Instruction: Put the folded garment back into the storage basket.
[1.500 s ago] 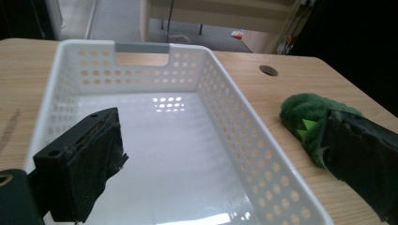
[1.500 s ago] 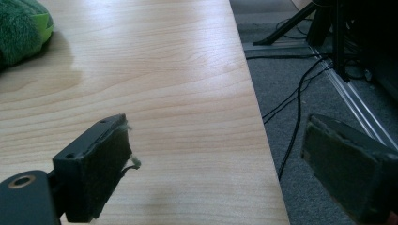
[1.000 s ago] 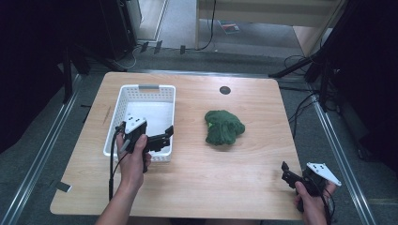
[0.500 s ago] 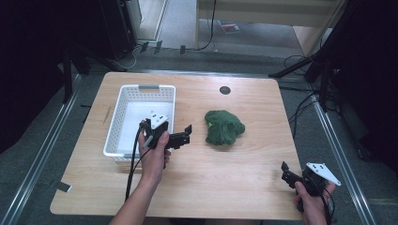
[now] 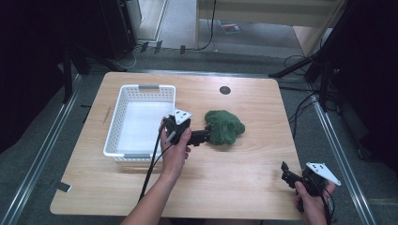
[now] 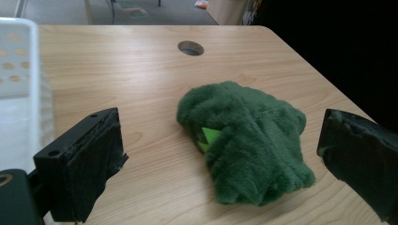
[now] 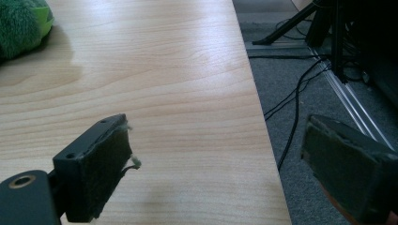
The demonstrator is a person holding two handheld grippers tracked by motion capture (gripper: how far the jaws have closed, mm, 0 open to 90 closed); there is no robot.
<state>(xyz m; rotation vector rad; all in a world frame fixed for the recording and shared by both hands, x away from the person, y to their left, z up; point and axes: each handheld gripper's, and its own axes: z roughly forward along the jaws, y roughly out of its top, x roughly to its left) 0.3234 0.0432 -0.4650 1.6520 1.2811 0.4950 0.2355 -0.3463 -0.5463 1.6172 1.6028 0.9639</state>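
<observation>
Overhead; jaw-level; shared wooden table

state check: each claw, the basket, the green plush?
left claw: open, jaws either side of the plush, not closed on it
right claw: open, holding nothing, at the table's right edge
white basket: upright, nothing inside
green plush: crumpled heap lying on the table

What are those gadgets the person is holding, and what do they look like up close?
Two handheld grippers. Each, the left gripper and the right gripper, is black, with two blocky padded jaws and a pale three-cornered plate on top. A dark cable trails from the left one. The forearms show no sleeves.
</observation>
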